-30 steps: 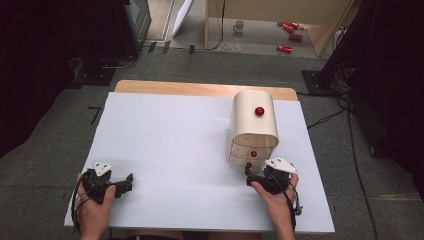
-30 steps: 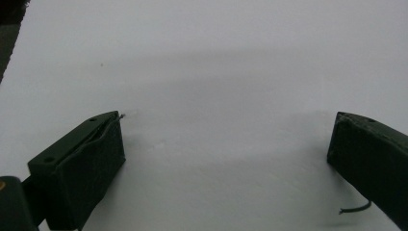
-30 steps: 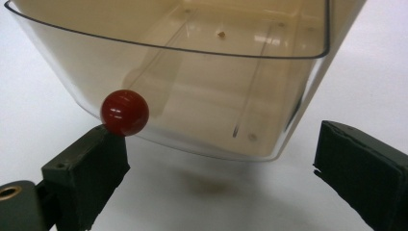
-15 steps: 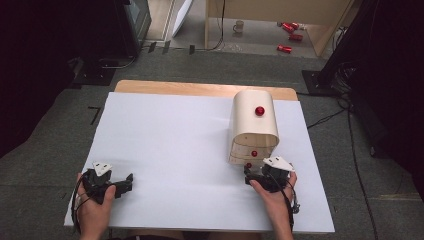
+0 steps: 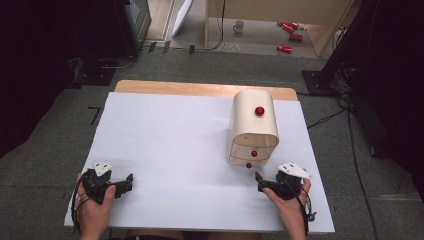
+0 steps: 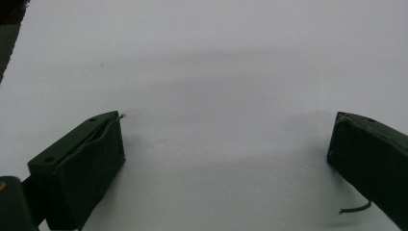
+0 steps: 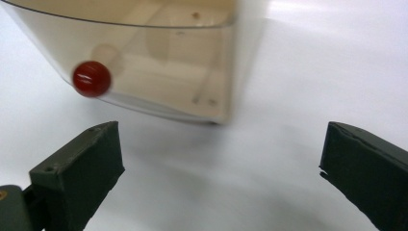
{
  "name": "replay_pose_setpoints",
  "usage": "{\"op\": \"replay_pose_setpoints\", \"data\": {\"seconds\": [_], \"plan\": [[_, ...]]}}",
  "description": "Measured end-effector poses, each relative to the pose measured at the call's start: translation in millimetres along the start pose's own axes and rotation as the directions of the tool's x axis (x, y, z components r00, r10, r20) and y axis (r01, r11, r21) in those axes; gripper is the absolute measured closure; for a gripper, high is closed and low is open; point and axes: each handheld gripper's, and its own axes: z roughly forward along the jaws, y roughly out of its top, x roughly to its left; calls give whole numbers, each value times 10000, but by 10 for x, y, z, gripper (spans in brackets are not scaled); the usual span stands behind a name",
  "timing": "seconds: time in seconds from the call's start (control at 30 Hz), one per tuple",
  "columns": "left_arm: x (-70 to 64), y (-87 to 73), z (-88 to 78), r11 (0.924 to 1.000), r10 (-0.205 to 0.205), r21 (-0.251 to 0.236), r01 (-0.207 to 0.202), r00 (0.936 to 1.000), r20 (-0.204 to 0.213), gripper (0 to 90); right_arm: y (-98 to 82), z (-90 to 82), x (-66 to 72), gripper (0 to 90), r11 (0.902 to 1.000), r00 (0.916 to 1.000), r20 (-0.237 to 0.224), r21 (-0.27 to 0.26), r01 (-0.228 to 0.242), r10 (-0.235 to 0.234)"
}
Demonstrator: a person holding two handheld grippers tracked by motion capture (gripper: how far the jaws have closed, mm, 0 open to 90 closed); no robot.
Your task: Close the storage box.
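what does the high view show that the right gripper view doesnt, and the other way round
The high view takes in the whole cabinet with a red knob on top, the left gripper in the person's left hand, and red cans on the floor. The right gripper view gives a close look between the right gripper's wide-apart jaws at the cabinet's lowest front and its red knob. Both show the cabinet and white table.

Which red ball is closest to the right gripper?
The lowest red knob, on the bottom drawer of the little wooden cabinet. It sits just ahead of the right gripper; the middle knob and the top knob are farther away.
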Motion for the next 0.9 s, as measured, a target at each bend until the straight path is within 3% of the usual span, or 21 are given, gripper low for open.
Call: {"op": "replay_pose_setpoints", "data": {"seconds": [0.2, 0.7, 0.9], "plan": [[0, 0, 0, 10000, -2, 1, 2, 10000, 2, 0, -96, -202, -212, 10, 10000, 9993, 368, 44, -39, 37], [1, 0, 0, 10000, -3, 3, 3, 10000, 5, 0, -333, -443, -593, 11, 9984, 9907, 1332, 460, -335, 271], [1, 0, 0, 10000, 0, 4, 0, 10000, 4, 0, -436, -475, -730, 10, 9957, 9919, 1216, 803, -456, 356]]}}
